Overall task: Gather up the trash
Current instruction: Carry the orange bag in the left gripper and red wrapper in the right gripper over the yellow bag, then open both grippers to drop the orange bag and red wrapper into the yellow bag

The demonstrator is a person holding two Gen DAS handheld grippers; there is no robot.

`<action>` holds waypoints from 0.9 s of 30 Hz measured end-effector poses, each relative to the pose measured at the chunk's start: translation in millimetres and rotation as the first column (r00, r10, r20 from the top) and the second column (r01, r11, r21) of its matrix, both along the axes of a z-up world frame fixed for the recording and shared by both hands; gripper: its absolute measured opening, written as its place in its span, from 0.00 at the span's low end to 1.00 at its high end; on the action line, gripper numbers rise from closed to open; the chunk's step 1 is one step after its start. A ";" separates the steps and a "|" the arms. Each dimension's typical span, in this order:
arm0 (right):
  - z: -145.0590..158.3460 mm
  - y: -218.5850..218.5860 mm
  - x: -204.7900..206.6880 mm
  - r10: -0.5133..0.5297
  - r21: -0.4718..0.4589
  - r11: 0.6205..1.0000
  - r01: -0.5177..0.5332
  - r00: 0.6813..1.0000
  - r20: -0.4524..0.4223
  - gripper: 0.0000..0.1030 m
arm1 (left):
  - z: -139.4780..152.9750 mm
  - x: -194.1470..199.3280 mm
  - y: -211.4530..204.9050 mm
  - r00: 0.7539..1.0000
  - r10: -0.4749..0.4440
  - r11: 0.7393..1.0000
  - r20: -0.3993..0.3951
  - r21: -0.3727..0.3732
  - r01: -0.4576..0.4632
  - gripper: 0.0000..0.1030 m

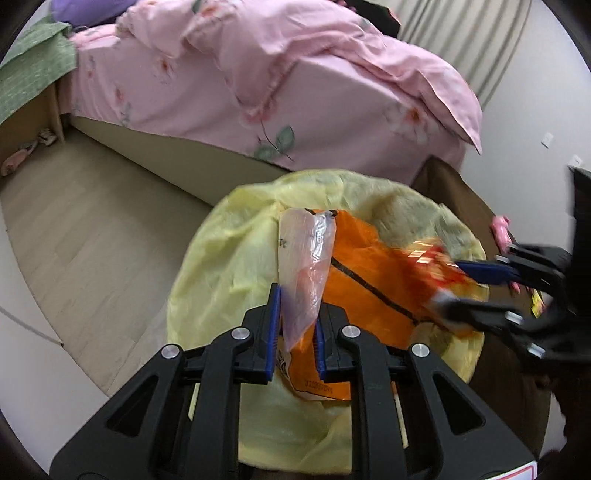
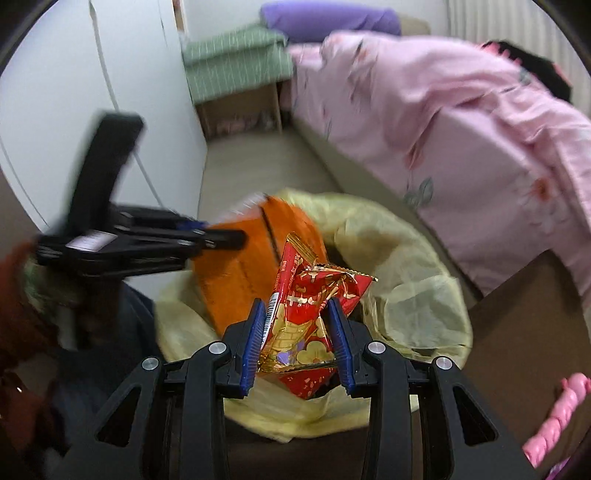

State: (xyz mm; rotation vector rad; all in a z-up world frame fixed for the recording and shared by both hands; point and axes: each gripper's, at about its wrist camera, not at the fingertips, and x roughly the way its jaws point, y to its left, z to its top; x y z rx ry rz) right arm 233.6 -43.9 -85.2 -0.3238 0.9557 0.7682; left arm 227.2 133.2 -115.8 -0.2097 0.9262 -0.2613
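Two claws hang over the yellow-lined waste bin (image 1: pixel 229 266) at lower centre. Our left claw (image 1: pixel 295 325) is clenched on a clear plastic bag (image 1: pixel 304 266) and an orange wrapper (image 1: pixel 365 291); our right claw (image 2: pixel 297 332) grasps a red-and-gold foil wrapper (image 2: pixel 306 306). Both loads point forward, directly above the liner mouth, so we judge release comes next.

Bed (image 1: pixel 207 107): I saw it across the far side, under a pink floral duvet (image 2: pixel 480 122).
Pillow (image 2: pixel 328 18): purple, at the bed's far end.
Green cloth (image 2: pixel 236 62): folded over a wooden stand beside the bed.
Floor (image 1: pixel 85 221): pale wood planks, left of the bed.
Curtain (image 1: pixel 461 40): striped, far right.
Pink twisted object (image 2: pixel 554 421): near right, on a brown surface (image 2: pixel 517 325).
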 end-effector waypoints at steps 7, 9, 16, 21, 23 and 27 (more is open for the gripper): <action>-30.4 6.7 23.8 0.002 -0.089 0.996 -0.012 0.994 -0.109 0.32 | -4.6 -0.9 -3.3 0.998 -0.057 0.998 -0.018 -0.010 0.057 0.15; -36.9 6.5 25.4 -0.006 -0.114 0.993 -0.008 0.993 -0.120 0.32 | -6.9 7.2 -5.0 0.998 -0.064 0.998 -0.019 -0.018 0.064 0.15; -41.3 2.7 20.3 -0.021 -0.138 0.990 0.005 0.994 -0.110 0.33 | -6.9 14.8 -0.7 0.998 -0.063 0.994 -0.025 -0.087 0.061 0.21; -38.3 1.1 17.4 -0.035 -0.143 0.989 0.022 0.996 -0.083 0.34 | 0.4 8.2 2.7 0.997 -0.069 0.992 -0.027 -0.105 0.066 0.31; -35.3 -1.9 13.7 -0.048 -0.134 0.990 0.037 0.996 -0.075 0.37 | 5.8 5.9 1.7 0.998 -0.068 0.993 -0.019 -0.097 0.066 0.35; -20.9 -15.8 4.6 -0.081 -0.050 0.996 0.078 0.995 -0.062 0.49 | 21.2 -1.4 9.8 1.000 -0.005 0.997 0.014 -0.076 0.006 0.45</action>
